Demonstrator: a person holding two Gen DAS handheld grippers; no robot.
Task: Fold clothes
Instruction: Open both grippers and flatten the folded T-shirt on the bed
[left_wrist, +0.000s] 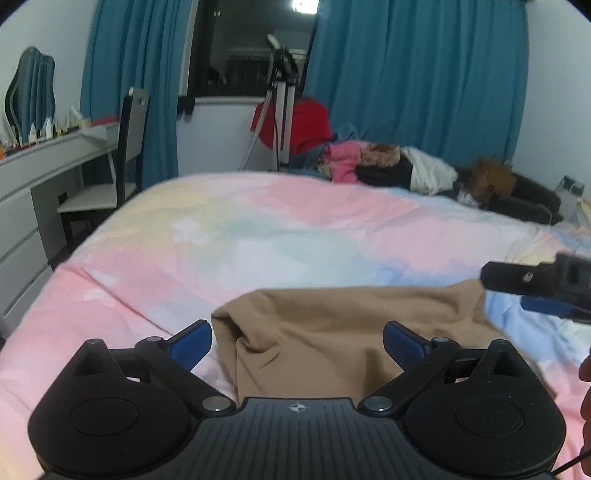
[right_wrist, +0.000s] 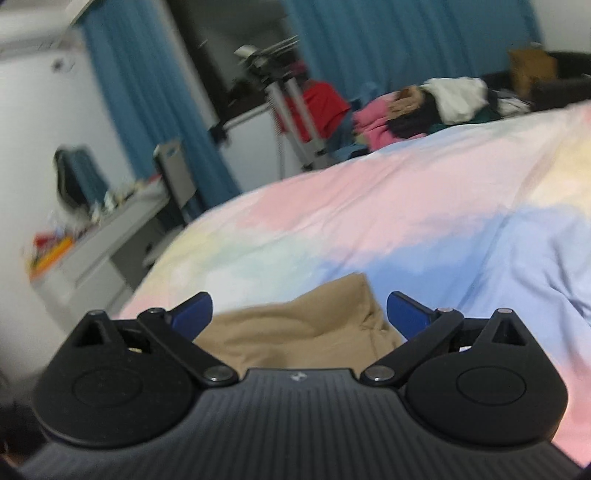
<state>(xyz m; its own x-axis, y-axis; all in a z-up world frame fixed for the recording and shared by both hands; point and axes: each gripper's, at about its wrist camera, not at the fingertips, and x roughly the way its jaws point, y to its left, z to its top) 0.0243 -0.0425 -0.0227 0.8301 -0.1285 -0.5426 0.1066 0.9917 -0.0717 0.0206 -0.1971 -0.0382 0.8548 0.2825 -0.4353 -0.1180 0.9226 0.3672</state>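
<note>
A tan garment (left_wrist: 332, 332) lies bunched on the pastel bedspread (left_wrist: 258, 236), near the front edge. My left gripper (left_wrist: 297, 341) is open, its blue-padded fingers standing apart above the garment's near part, holding nothing. My right gripper (right_wrist: 300, 314) is open too, over the garment's right end (right_wrist: 306, 328). The right gripper also shows in the left wrist view (left_wrist: 535, 291) at the right edge, by the garment's far right corner. The garment's near part is hidden behind both gripper bodies.
A pile of clothes (left_wrist: 388, 166) lies at the bed's far side, next to a brown paper bag (left_wrist: 491, 181). A tripod (left_wrist: 280, 110) with a red cloth stands by the blue curtains (left_wrist: 406, 74). A grey desk (left_wrist: 44, 162) and chair (left_wrist: 125, 147) stand left.
</note>
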